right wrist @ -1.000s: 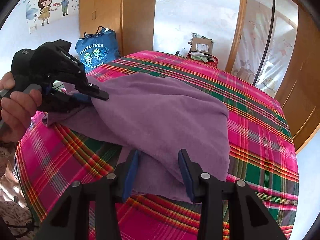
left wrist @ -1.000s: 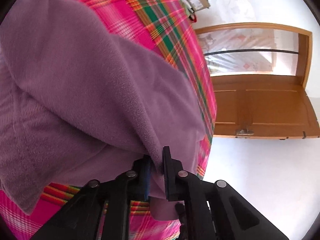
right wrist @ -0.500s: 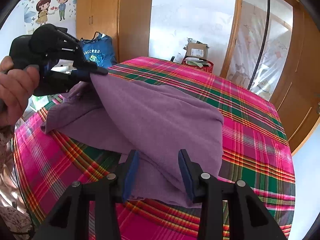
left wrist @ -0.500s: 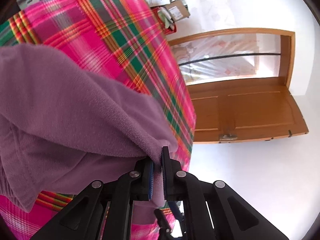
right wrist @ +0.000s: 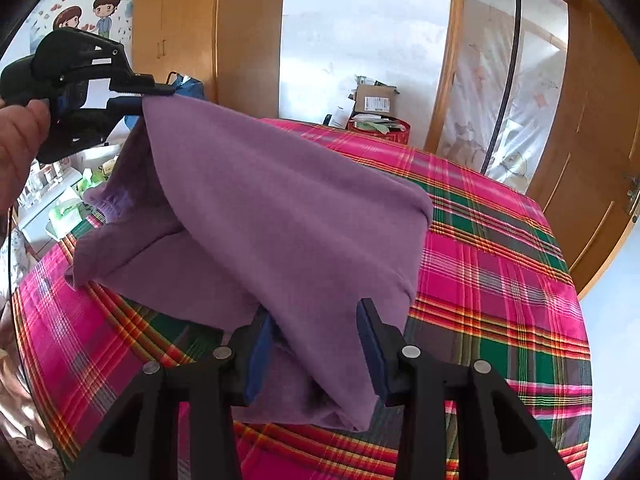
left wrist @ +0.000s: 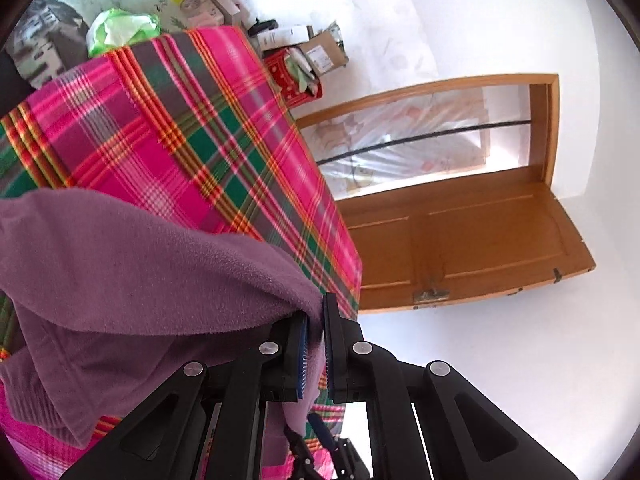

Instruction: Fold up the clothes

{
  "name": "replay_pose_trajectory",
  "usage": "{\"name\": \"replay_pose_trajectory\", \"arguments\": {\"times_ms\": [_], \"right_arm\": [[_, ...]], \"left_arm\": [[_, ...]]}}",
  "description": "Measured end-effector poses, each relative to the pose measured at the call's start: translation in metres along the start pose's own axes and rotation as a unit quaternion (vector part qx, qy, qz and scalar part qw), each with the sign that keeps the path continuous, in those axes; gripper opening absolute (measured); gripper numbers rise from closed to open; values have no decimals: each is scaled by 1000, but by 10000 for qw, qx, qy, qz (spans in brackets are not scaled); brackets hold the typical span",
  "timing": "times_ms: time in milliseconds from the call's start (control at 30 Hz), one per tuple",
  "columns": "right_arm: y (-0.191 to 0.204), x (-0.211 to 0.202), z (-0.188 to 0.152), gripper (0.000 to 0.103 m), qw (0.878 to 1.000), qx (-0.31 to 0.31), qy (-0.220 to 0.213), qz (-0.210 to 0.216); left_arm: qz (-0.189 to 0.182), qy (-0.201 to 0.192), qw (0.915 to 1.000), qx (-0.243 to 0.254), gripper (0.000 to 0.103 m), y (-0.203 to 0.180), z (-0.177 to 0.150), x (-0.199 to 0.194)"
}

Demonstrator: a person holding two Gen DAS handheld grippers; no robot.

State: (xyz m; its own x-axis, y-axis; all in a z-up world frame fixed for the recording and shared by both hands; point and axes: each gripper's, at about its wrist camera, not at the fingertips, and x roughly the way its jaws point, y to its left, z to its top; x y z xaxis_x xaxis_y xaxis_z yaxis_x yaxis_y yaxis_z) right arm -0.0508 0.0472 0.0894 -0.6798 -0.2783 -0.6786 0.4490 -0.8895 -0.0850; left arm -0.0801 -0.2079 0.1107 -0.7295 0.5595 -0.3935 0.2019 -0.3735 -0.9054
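Left fingers (left wrist: 315, 344) clamp purple garment (right wrist: 280, 216) | bag lettering unreadable

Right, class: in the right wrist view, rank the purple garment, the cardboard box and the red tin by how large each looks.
1. purple garment, by far the largest.
2. cardboard box and red tin: they look alike in size, and both sit far from the camera, so no ranking between them.
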Motion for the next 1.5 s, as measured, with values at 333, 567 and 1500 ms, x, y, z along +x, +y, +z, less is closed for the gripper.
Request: {"name": "replay_pose_trajectory", "arguments": {"times_ms": [333, 567, 1500], "right_arm": [[-12, 4, 0, 37, 9985, 122, -127, -522], [-24, -5, 13, 13, 9945, 292, -437, -902], [-17, 39, 111, 5, 9628, -1184, -1069, -2182]], "left_arm": [[-47, -307, 9995, -97, 5, 2, 23, -12], [-8, -262, 9996, -69, 5, 3, 29, -9], [980, -283, 9944, 279, 5, 4, 95, 47]]}}
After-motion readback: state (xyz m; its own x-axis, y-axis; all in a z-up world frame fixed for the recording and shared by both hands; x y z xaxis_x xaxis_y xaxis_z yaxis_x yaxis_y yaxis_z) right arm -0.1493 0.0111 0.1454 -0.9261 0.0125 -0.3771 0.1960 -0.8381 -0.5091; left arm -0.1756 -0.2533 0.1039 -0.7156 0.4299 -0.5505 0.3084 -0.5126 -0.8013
